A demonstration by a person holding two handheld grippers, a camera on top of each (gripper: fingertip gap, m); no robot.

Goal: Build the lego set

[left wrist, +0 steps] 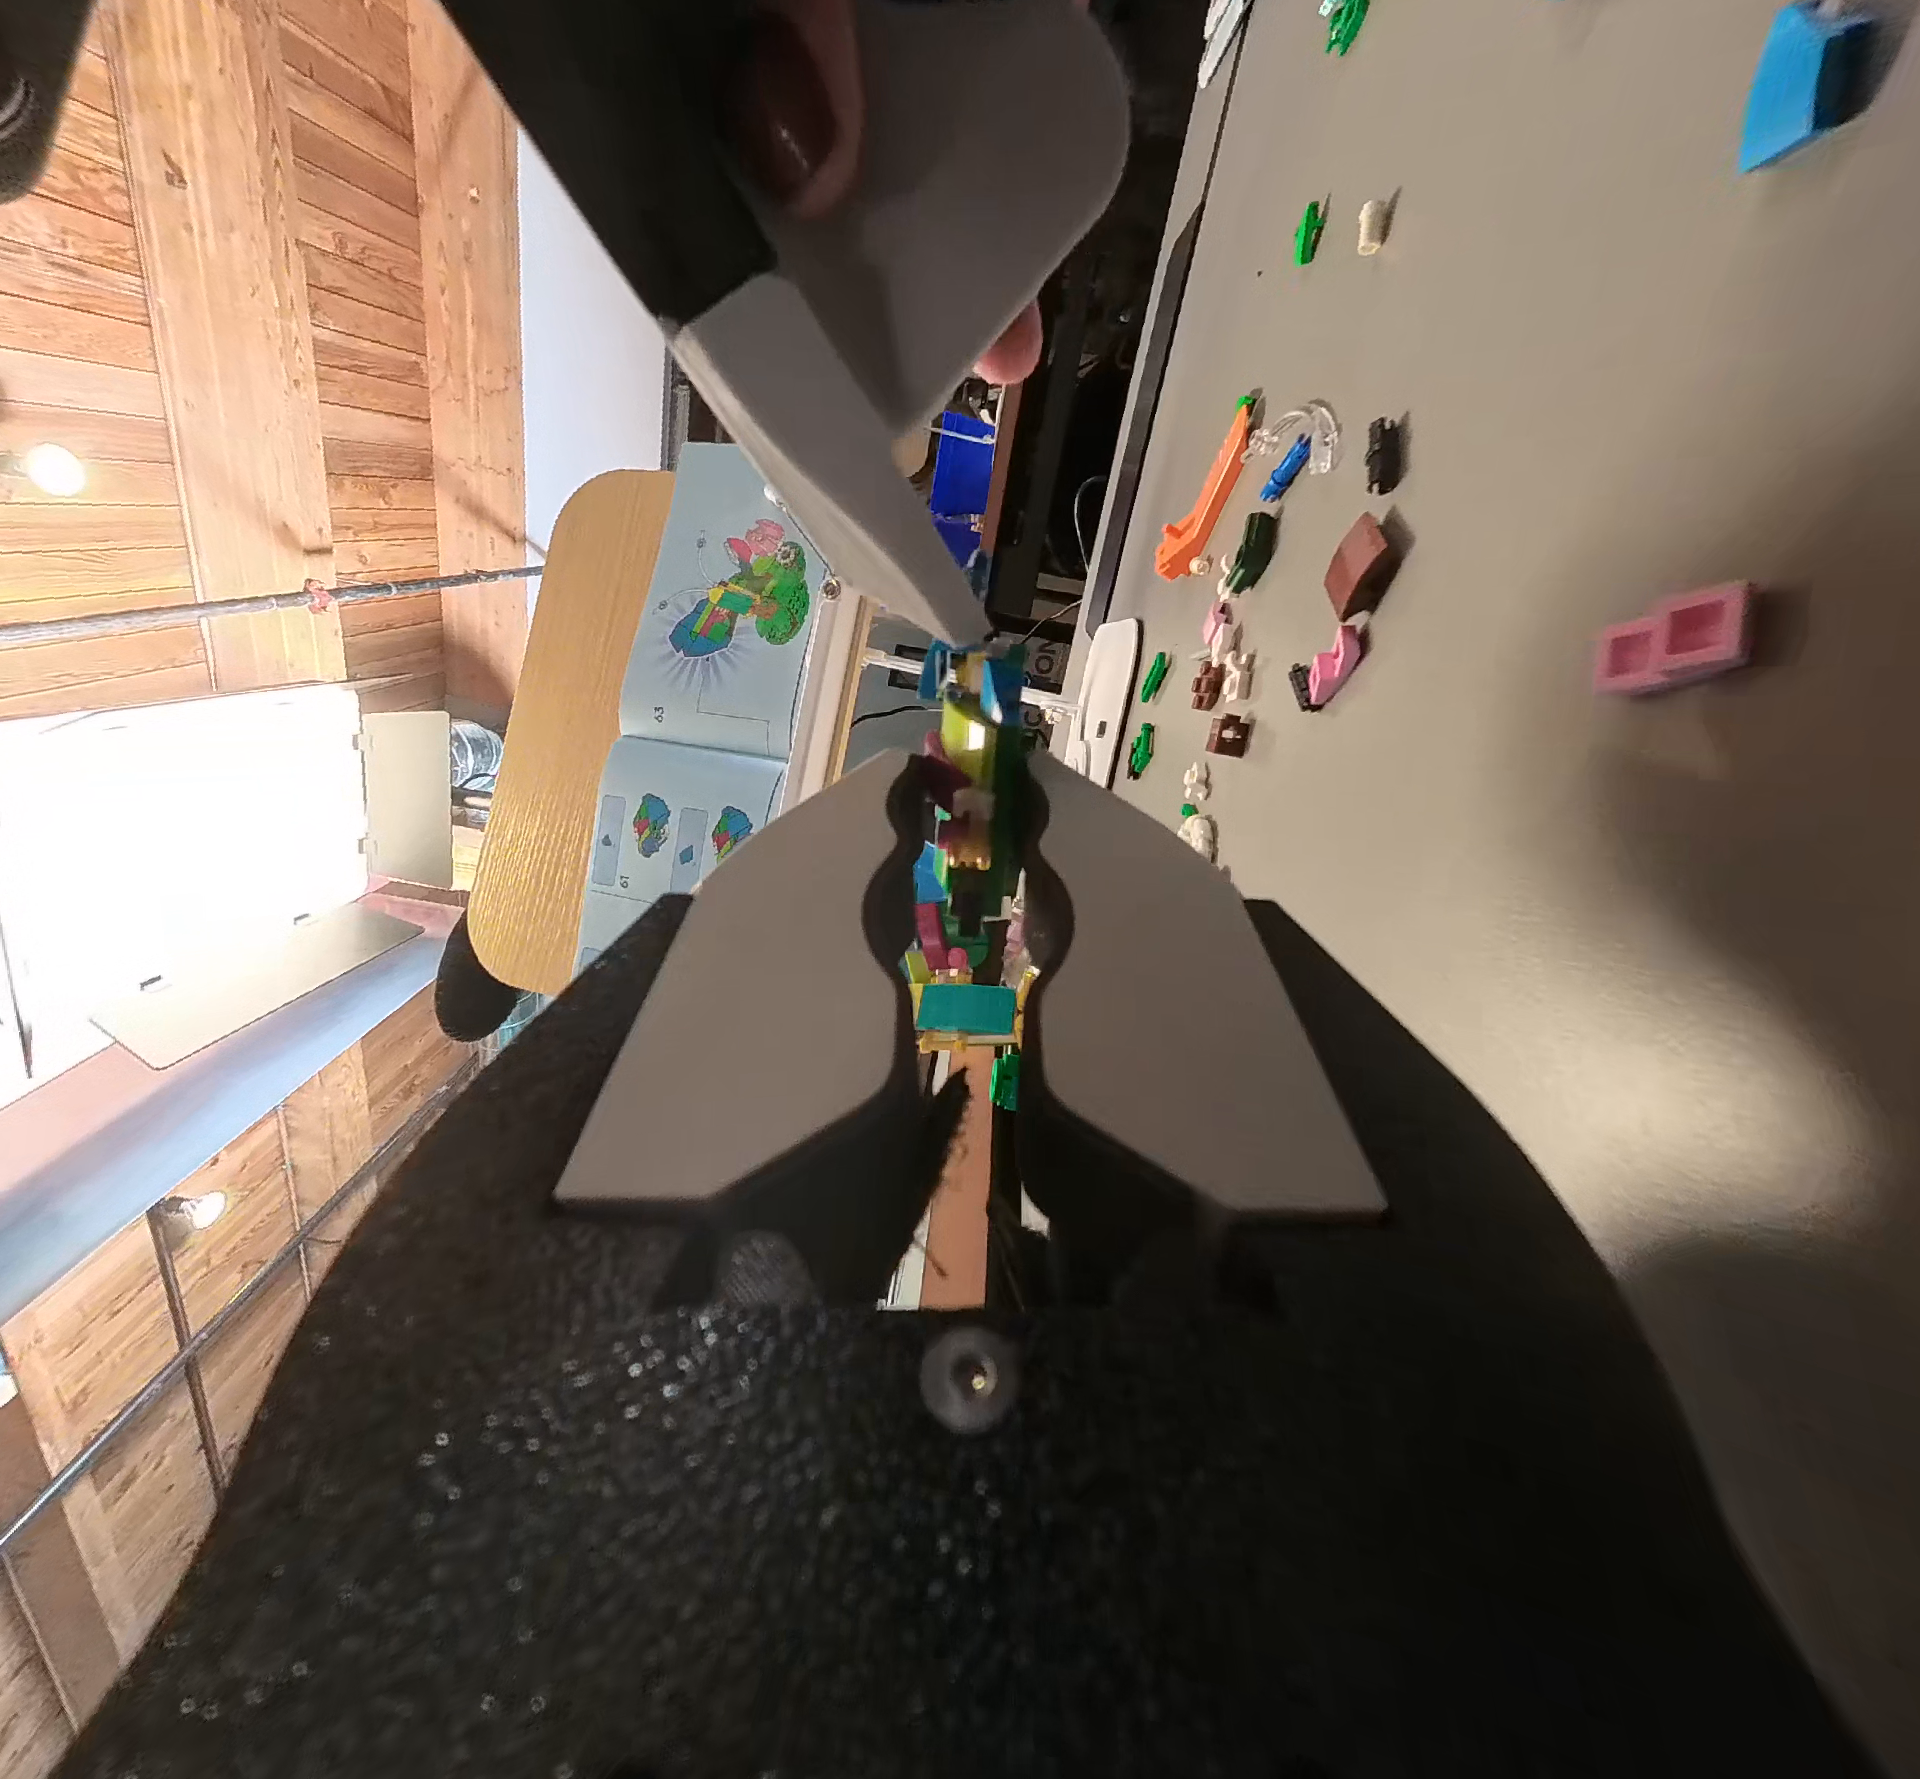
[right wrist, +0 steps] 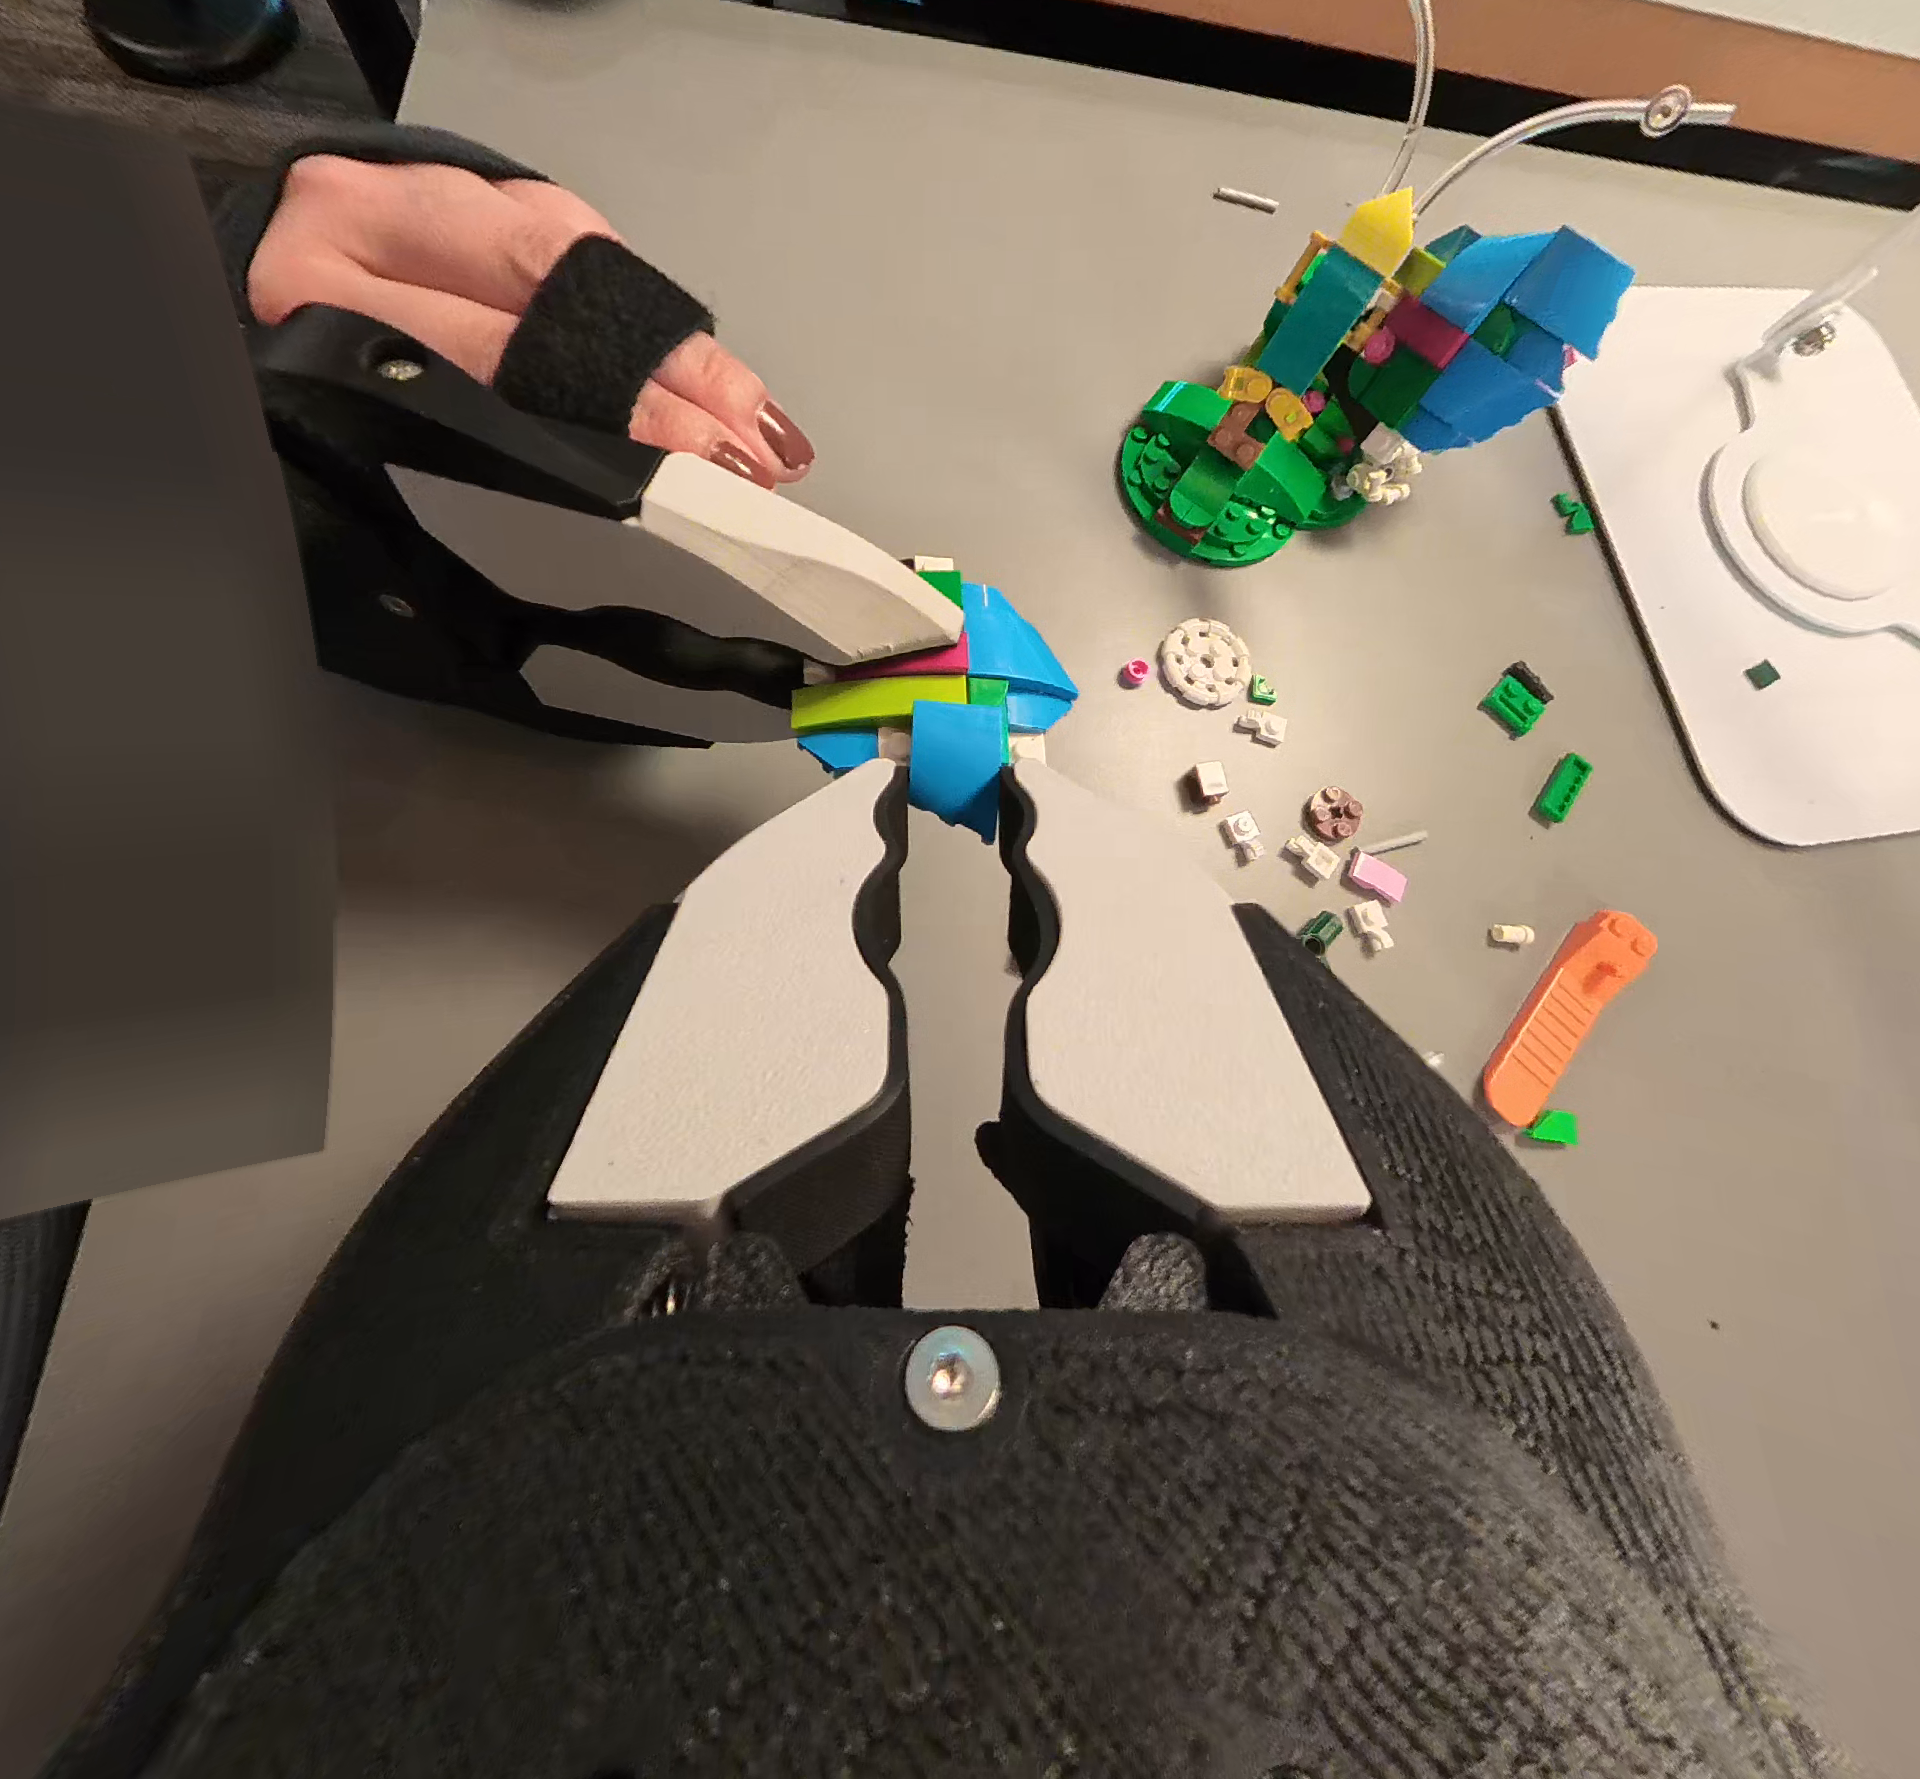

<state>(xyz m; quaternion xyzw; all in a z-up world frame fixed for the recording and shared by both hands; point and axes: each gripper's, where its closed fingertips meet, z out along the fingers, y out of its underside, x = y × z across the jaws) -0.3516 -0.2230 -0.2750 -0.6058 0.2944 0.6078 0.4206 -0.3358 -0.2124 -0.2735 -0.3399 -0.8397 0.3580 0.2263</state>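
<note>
two assemblies exist so far, and they are not yet joined. the larger model [right wrist: 1361, 389] stands on the grey table [right wrist: 935, 275] far and to the right: a green round base with blue, teal, magenta and yellow pieces stacked up and clear curved stalks rising from it. it looks well advanced.

the smaller sub-assembly [right wrist: 935, 680], a cluster of blue wedges with lime, magenta and green pieces, is held up near the middle. the left gripper [right wrist: 831, 680] comes in from the left and is clamped on that cluster. the right gripper [right wrist: 951, 794] meets it from the near side, its fingertips pinching a blue wedge piece [right wrist: 951, 763] at the cluster's near edge. i judge this to be a pressing-on step, though i cannot tell whether the wedge is seated.

in the left wrist view the same cluster [left wrist: 966, 794] sits between that gripper's fingers, with the open instruction booklet [left wrist: 707, 690] propped beyond it.

plenty is left. loose parts lie scattered to the right: a white round plate [right wrist: 1205, 661], a brown round stud [right wrist: 1333, 810], a pink tile [right wrist: 1377, 875], several small green and white bits, and an orange brick separator [right wrist: 1564, 1012]. more blue and pink bricks show in the left wrist view, including a pink brick [left wrist: 1673, 654]. by my guess the build is past halfway.
</note>
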